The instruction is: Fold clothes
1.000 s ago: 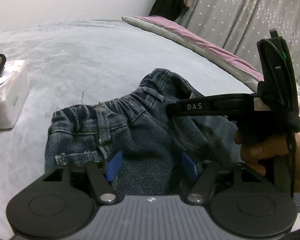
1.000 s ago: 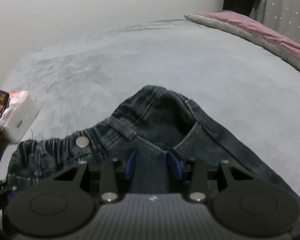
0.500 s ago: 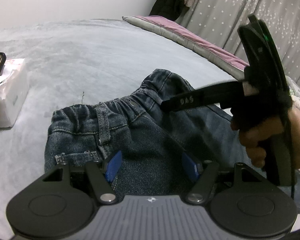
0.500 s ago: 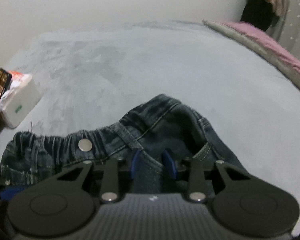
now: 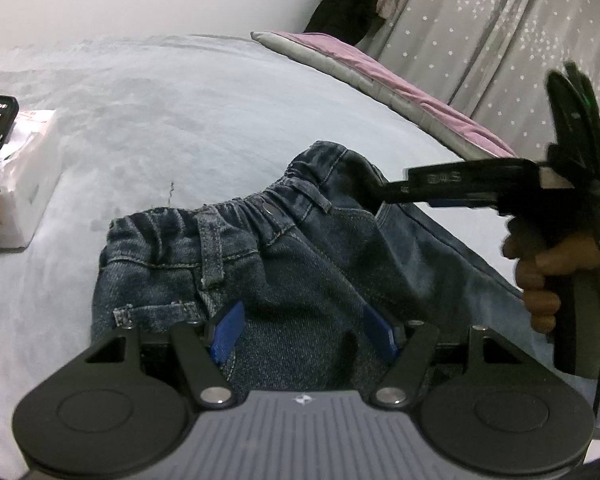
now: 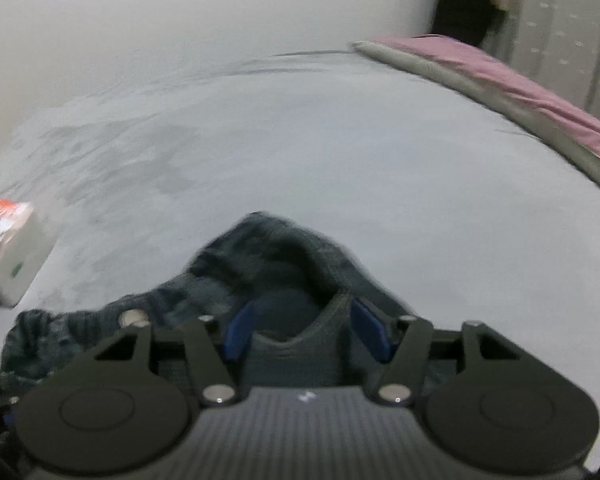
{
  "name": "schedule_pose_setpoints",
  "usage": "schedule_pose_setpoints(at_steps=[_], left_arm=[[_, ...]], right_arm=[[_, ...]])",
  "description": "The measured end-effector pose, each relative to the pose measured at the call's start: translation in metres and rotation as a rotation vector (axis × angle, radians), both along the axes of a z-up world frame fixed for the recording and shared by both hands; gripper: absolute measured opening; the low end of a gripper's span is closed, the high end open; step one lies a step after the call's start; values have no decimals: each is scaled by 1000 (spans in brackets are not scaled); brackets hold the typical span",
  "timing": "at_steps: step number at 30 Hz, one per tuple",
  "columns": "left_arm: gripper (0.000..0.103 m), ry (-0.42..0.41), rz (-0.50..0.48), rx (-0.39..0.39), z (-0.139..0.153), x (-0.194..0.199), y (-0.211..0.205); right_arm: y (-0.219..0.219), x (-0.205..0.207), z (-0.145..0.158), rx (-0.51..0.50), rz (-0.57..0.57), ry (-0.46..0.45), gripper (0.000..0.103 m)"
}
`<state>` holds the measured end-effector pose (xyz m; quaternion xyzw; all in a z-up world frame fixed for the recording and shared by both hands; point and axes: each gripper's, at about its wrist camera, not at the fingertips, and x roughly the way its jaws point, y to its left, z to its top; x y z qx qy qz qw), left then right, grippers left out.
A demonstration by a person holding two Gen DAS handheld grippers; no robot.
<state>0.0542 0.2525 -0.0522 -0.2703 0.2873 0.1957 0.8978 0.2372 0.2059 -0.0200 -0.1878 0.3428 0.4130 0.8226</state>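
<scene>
In the left wrist view, the left hand-held gripper is hovering with its blue pads spread apart over the jeans, which are lying on the grey bed just ahead of it. In the right wrist view, the right hand-held gripper has just been opening, its pads now standing clear on either side of a denim fold, while a white packet is sitting well off to its left.

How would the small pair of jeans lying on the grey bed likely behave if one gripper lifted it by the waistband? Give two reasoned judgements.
The jeans would probably sag and drape, since the gathered waistband already bunches and humps. The denim likely grips rather than slips: its coarse weave and raised belt loop offer purchase.
</scene>
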Motion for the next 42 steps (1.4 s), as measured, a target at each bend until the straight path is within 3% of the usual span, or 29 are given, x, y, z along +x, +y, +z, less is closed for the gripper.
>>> schedule_pose_setpoints(at_steps=[9, 17, 22, 24, 31, 35, 42], left_arm=[[66, -8, 15, -1, 2, 0, 2], [66, -1, 12, 3, 1, 1, 3], [66, 5, 10, 4, 1, 1, 4], [66, 8, 10, 5, 1, 2, 4], [66, 15, 12, -12, 2, 4, 8], [66, 38, 1, -6, 3, 7, 8], [66, 53, 3, -44, 7, 5, 11]], right_arm=[[-39, 31, 0, -19, -117, -8, 68], [-49, 47, -26, -130, -169, -11, 67], [-53, 51, -38, -109, -193, 26, 67], [-53, 52, -39, -98, -195, 43, 61], [-58, 46, -32, -95, -205, 40, 23], [-65, 36, -19, -80, -218, 18, 17], [-72, 5, 16, -86, -183, -40, 16]])
